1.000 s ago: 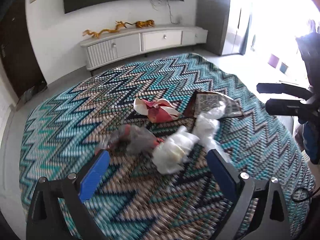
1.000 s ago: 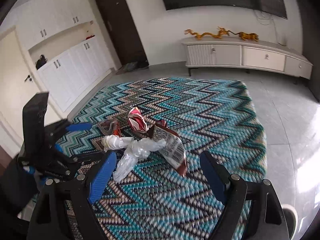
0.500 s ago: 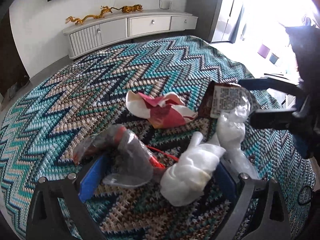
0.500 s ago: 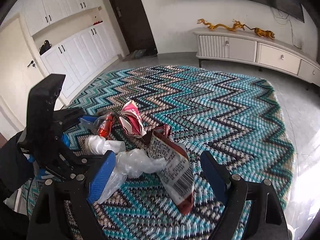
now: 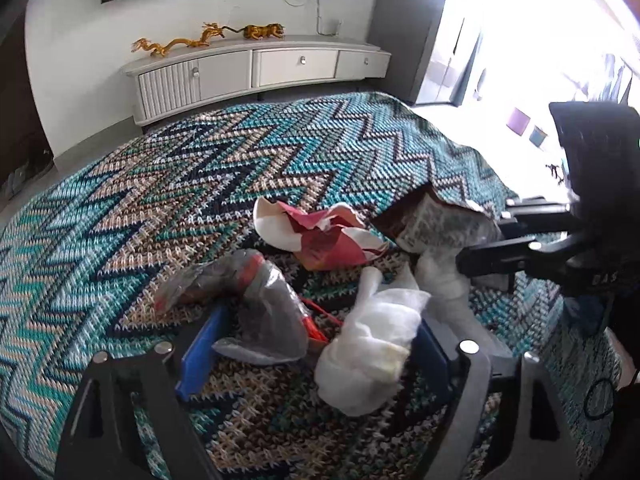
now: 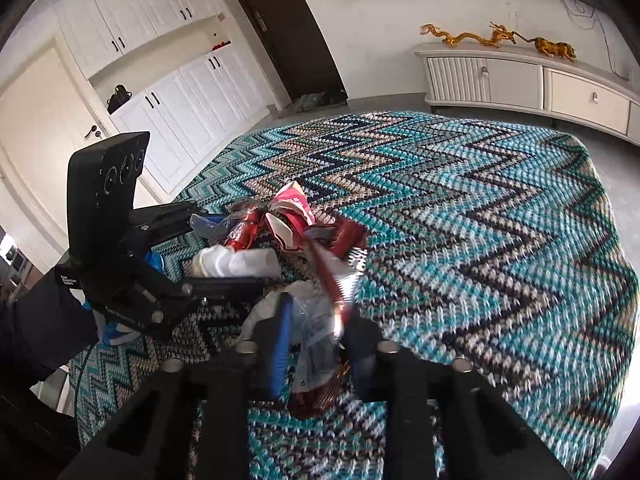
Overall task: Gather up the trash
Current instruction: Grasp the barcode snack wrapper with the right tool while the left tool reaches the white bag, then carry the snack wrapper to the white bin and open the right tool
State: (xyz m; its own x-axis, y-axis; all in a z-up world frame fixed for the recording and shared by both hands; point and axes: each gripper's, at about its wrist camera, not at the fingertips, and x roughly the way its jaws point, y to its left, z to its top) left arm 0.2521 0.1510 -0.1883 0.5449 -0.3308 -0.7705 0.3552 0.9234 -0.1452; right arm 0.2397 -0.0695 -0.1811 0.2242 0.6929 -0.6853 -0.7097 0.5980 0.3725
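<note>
The right hand-held gripper (image 6: 316,344) is closing its jaws on a brown barcoded wrapper (image 6: 320,356) and clear plastic. The left hand-held gripper (image 5: 308,344) is closing too, jaws wide around a white wad (image 5: 368,356) and grey bag (image 5: 268,316) on the zigzag-covered surface (image 5: 140,216). Beyond the wad, a red-and-white wrapper (image 5: 324,236) is lying. Only the right view is showing white cupboards (image 6: 168,92).

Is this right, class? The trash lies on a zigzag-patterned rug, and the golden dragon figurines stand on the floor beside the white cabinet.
One detail is wrong. The golden dragon figurines stand on top of the white cabinet, not on the floor beside it; the left wrist view shows this clearly. The trash does lie on the zigzag-patterned rug.
</note>
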